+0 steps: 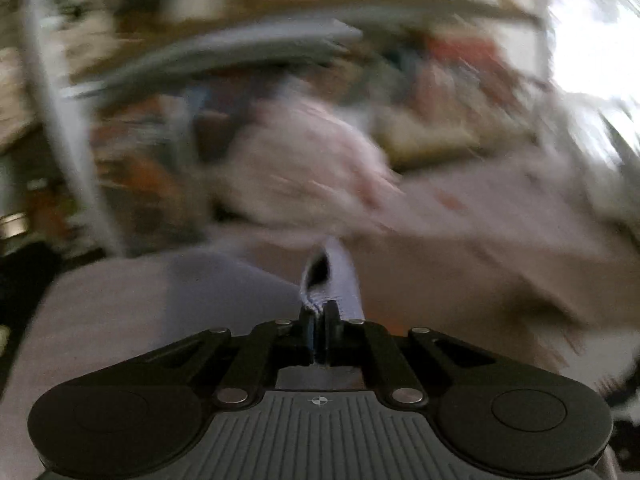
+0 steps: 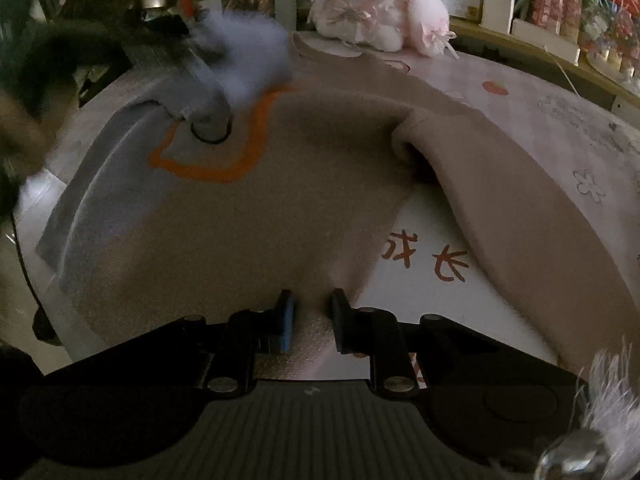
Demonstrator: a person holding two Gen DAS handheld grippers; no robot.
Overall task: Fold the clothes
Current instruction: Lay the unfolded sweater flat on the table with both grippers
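Pinching a fold of pale grey cloth, the left gripper (image 1: 319, 320) has its jaws fully together, the fabric standing up from between the pads. That cloth is the grey part of a sweater (image 2: 248, 216) spread flat over the table (image 2: 432, 304), whose light cover carries red characters near the front edge. The right gripper (image 2: 312, 312) sits low over the sweater's near hem with its jaws narrowly apart; brown fabric lies between the pads, but whether they press on it cannot be told. Further in, the sweater's brown body shows an orange outline (image 2: 240, 148) and a small dark ring, and one sleeve (image 2: 520, 216) runs along the table's right side. At the far left of the right wrist view, the left gripper appears blurred, lifting grey cloth. A pink-and-white plush toy (image 2: 372, 4) rests at the table's far edge, with shelves of boxes (image 2: 560, 4) behind.
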